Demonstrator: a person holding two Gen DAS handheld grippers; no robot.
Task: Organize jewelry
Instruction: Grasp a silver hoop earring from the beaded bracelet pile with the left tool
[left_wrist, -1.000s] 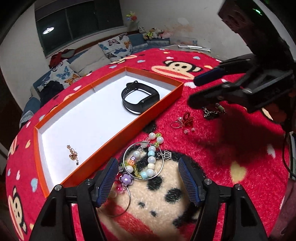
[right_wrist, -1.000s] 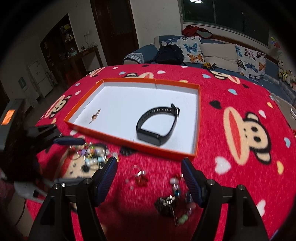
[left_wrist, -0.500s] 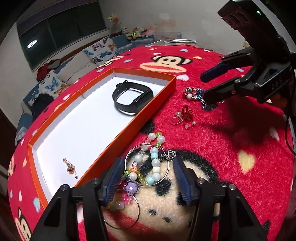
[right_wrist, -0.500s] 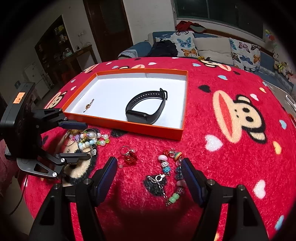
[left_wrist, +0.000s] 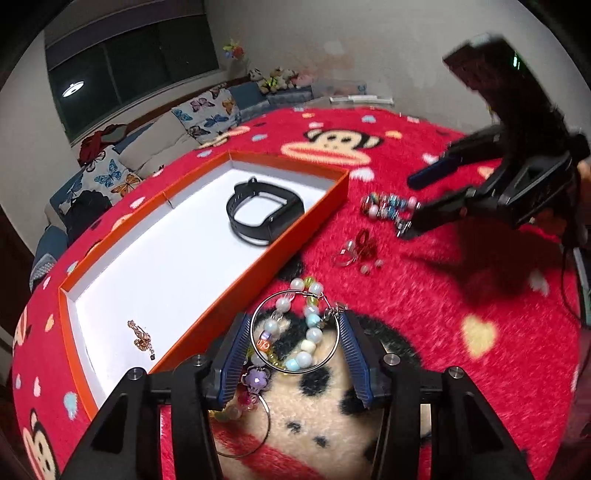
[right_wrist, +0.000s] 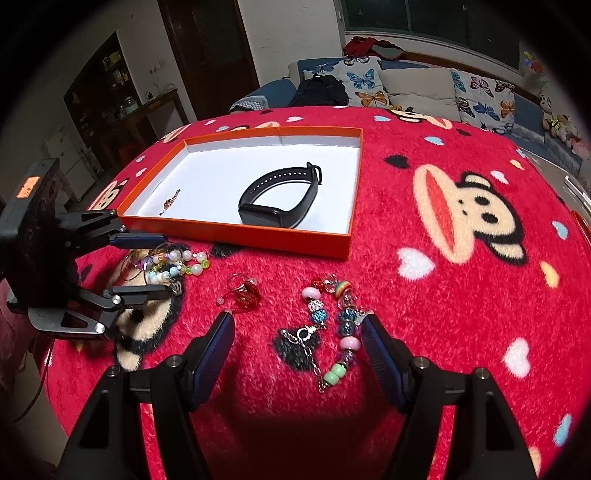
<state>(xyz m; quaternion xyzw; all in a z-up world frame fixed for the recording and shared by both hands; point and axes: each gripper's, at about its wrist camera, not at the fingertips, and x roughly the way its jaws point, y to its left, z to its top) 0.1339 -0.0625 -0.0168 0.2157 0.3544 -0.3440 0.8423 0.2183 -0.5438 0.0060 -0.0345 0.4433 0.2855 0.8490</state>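
Observation:
An orange tray (left_wrist: 325, 218) (right_wrist: 258, 234) with a white floor holds a black wristband (left_wrist: 264, 214) (right_wrist: 282, 199) and a small gold chain (left_wrist: 142, 338) (right_wrist: 170, 201). On the red blanket beside it lie a pearl bead bracelet on wire hoops (left_wrist: 295, 332) (right_wrist: 173, 267), a red ring (left_wrist: 360, 247) (right_wrist: 245, 291) and a charm bracelet (left_wrist: 388, 206) (right_wrist: 332, 325). My left gripper (left_wrist: 295, 354) (right_wrist: 147, 264) is open, its fingers on either side of the pearl bracelet. My right gripper (right_wrist: 299, 343) (left_wrist: 413, 203) is open around the charm bracelet.
The red monkey-print blanket (right_wrist: 461, 221) covers a round table. A sofa with butterfly cushions (right_wrist: 406, 88) stands behind it. A dark cabinet (right_wrist: 122, 99) is at the far left in the right wrist view.
My left gripper has moved forward over the pearl bracelet and its jaws have narrowed around it. My right gripper has pulled back a little, so the charm bracelet lies in full view between its fingers.

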